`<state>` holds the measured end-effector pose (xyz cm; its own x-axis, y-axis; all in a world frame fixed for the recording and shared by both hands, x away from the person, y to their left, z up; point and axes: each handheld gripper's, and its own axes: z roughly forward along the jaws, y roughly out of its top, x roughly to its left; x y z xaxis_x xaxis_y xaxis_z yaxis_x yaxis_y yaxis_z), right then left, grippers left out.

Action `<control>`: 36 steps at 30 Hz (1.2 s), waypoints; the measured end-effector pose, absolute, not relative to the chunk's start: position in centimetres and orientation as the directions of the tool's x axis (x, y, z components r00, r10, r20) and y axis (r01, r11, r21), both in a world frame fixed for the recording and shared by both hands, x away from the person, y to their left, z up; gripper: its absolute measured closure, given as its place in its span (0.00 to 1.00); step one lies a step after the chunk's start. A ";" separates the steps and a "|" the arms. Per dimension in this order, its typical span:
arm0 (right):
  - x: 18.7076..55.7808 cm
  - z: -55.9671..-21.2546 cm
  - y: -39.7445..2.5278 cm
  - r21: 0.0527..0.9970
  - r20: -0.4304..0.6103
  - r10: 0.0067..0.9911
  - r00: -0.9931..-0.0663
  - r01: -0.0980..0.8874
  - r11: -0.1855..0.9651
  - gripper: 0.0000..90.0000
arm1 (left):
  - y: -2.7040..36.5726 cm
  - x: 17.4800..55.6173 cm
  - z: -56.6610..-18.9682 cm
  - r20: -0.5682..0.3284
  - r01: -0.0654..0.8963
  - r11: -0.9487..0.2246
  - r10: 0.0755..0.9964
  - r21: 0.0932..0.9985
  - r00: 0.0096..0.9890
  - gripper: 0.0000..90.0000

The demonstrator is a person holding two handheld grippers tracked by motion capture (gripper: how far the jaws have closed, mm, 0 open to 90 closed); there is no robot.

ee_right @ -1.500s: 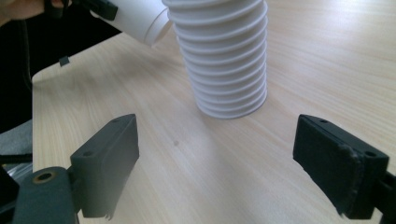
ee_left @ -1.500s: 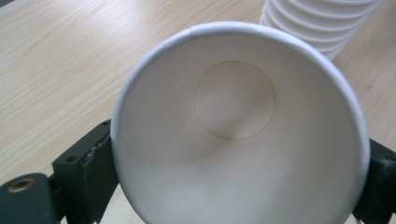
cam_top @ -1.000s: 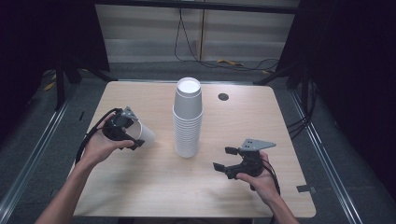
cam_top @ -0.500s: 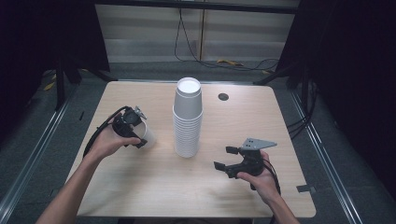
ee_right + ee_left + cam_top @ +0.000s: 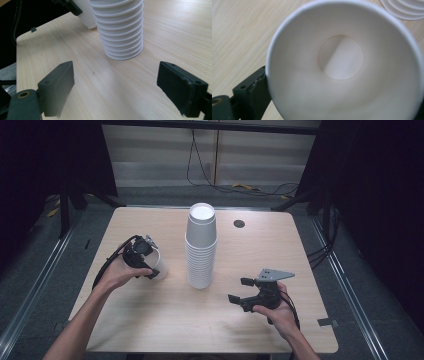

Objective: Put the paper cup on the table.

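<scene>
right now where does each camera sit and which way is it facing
High view: fixed above the person's side, looking forward and down on the table; both forearms, left tongs and right tongs show.
Left gripper view: rides the left tongs, looking into the held white cup; one black jaw shows at lower left.
Right gripper view: rides the right tongs, looking between its spread jaws at the cup stack.
Shared: the stack and the held cup show in the high and right gripper views.

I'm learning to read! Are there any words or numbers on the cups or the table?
None: no words, numbers or signs can be read.
The single cup in the left tool is plain white.
The cup stack is plain white.
The table is bare wood.
</scene>
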<state>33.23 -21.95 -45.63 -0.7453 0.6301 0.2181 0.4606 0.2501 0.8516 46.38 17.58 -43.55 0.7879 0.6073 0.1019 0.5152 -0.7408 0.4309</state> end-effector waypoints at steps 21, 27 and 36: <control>33.2 -45.7 -21.9 0.852 0.218 0.630 -0.745 0.460 0.249 0.16 | 18.7 46.1 -44.7 0.048 0.532 -0.683 0.635 0.501 0.771 0.18; 33.2 -45.7 -21.8 0.853 0.215 0.631 -0.745 0.458 0.250 0.16 | 19.2 45.5 -44.7 0.044 0.523 -0.658 0.643 0.541 0.764 0.18; 33.2 -45.7 -21.9 0.852 0.216 0.636 -0.741 0.461 0.249 0.16 | 20.4 43.7 -44.9 -0.010 0.510 -0.591 0.647 0.625 0.762 0.18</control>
